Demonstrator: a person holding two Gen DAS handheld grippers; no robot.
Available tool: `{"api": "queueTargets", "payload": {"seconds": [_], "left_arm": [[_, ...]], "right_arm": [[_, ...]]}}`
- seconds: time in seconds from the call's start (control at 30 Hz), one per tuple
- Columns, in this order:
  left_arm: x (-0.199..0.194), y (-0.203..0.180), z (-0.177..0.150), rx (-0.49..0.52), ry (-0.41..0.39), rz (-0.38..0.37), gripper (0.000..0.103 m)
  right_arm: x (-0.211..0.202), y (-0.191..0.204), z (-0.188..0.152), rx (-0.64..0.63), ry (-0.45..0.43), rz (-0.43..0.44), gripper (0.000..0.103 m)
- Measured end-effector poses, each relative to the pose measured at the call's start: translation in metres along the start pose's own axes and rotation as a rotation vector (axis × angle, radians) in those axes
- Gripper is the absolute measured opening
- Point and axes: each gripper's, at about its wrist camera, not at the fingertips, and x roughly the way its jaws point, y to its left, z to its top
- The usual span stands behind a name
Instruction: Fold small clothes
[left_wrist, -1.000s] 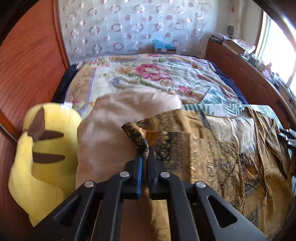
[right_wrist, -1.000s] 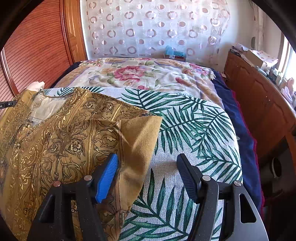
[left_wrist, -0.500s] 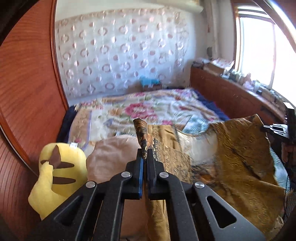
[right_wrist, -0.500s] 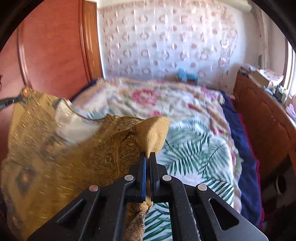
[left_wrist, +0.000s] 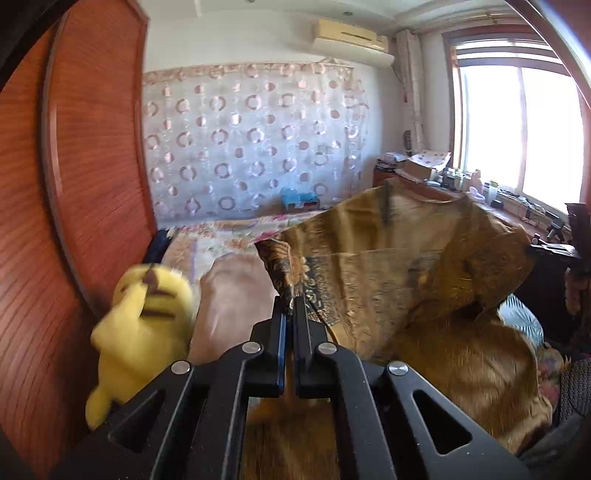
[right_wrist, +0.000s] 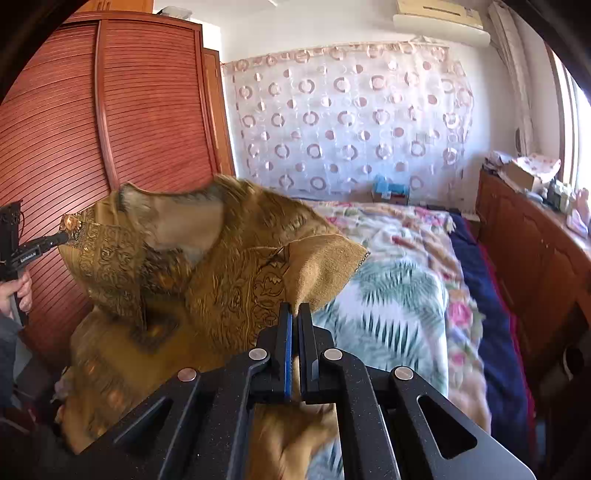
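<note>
The left gripper (left_wrist: 290, 303) and the right gripper (right_wrist: 294, 309), at lower centre of their frames, each clench an edge of the golden-brown patterned garment (right_wrist: 229, 280), which hangs lifted above the leaf-print bedspread (right_wrist: 399, 314).

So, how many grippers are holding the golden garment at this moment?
2. The left gripper pinches one corner of the golden garment, and the right gripper pinches the opposite corner.

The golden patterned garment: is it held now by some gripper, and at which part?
Both. The left gripper is shut on one corner of the golden patterned garment, the right gripper on another corner, plain side showing; its middle hangs between them.
</note>
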Motion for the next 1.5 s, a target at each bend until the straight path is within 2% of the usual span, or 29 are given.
{"api": "queueTargets", "payload": {"seconds": [0.17,0.3,0.47,0.63,0.67,0.73,0.77,0.87,0.9,1.03,1.17,1.3,1.5], "left_arm": [[-0.006,0.009,-0.06,-0.062,0.082,0.019,0.004],[-0.004,0.01,-0.089,-0.092,0.12,0.014,0.004],[-0.005,0.004,-0.09,-0.072,0.107,0.057,0.004],[-0.021,-0.003,-0.077,-0.022,0.054,0.085,0.007],[-0.028,-0.004,-0.076,-0.016,0.036,0.088,0.013],[-0.038,-0.001,-0.072,-0.022,0.008,0.085,0.036],[-0.039,-0.001,-0.07,-0.026,0.002,0.082,0.052],[-0.038,0.0,-0.066,-0.026,-0.013,0.084,0.073],[-0.035,-0.001,-0.065,-0.028,-0.014,0.083,0.077],[-0.014,-0.005,-0.063,-0.024,0.021,0.054,0.077],[0.002,-0.003,-0.056,-0.028,0.044,0.045,0.077],[0.011,0.009,-0.04,-0.03,0.045,0.05,0.077],[0.031,0.027,-0.015,0.02,0.069,0.062,0.077]], "right_arm": [[-0.02,0.009,-0.07,0.012,0.107,0.004,0.002],[-0.021,0.005,-0.103,0.06,0.165,0.013,0.002],[-0.011,0.001,-0.113,0.075,0.22,0.002,0.002],[-0.014,0.015,-0.106,0.05,0.218,-0.009,0.002],[-0.012,0.025,-0.104,0.032,0.215,-0.013,0.002],[-0.013,0.031,-0.11,0.005,0.225,-0.032,0.002],[-0.013,0.032,-0.11,0.002,0.229,-0.036,0.002],[-0.014,0.031,-0.111,0.009,0.231,-0.032,0.002],[-0.016,0.03,-0.111,0.01,0.228,-0.032,0.002],[-0.022,0.031,-0.108,0.009,0.222,-0.033,0.003],[-0.033,0.036,-0.1,-0.044,0.207,-0.063,0.01],[-0.045,0.034,-0.084,-0.101,0.165,-0.092,0.045],[-0.033,0.016,-0.06,-0.111,0.114,-0.13,0.05]]}}
